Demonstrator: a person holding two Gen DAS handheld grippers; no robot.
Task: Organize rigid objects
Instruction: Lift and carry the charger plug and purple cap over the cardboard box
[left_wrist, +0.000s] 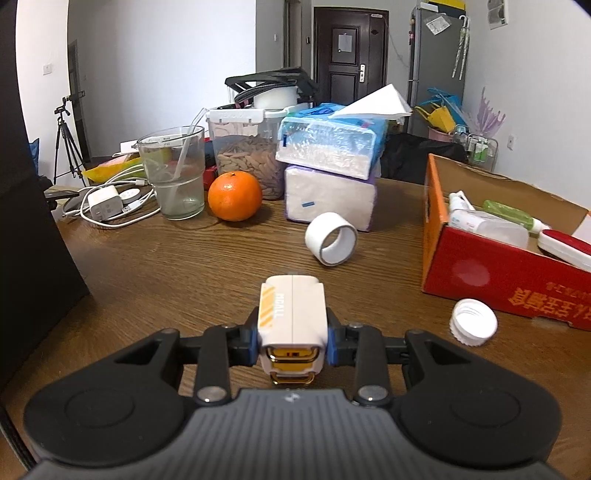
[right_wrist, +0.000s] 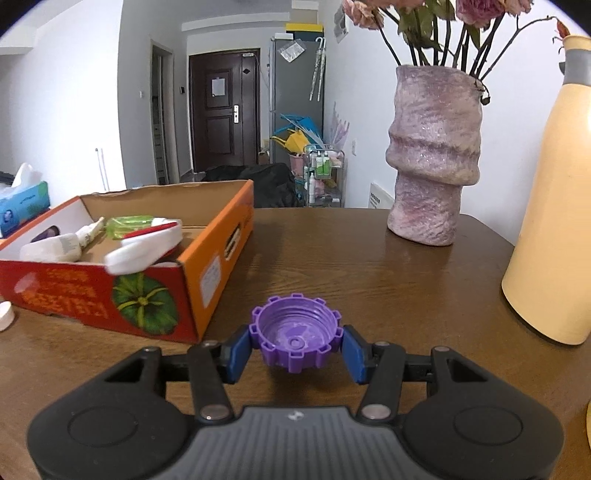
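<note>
My left gripper (left_wrist: 293, 341) is shut on a white and gold charger block (left_wrist: 291, 317) and holds it just above the wooden table (left_wrist: 166, 273). A white tape ring (left_wrist: 331, 239) lies ahead of it and a white bottle cap (left_wrist: 473, 322) lies to its right by the red cardboard box (left_wrist: 509, 280). My right gripper (right_wrist: 295, 349) is shut on a purple ridged cap (right_wrist: 295, 334), open side up. The red box (right_wrist: 122, 295) stands to its left and holds bottles and a red and white case (right_wrist: 147, 247).
In the left wrist view an orange (left_wrist: 235, 196), a glass with a straw (left_wrist: 173, 173), a jar of snacks (left_wrist: 245, 155), stacked tissue packs (left_wrist: 332, 177) and chargers with cables (left_wrist: 107, 203) stand at the back. In the right wrist view a purple vase (right_wrist: 434, 158) and a yellow bottle (right_wrist: 554, 206) stand on the right.
</note>
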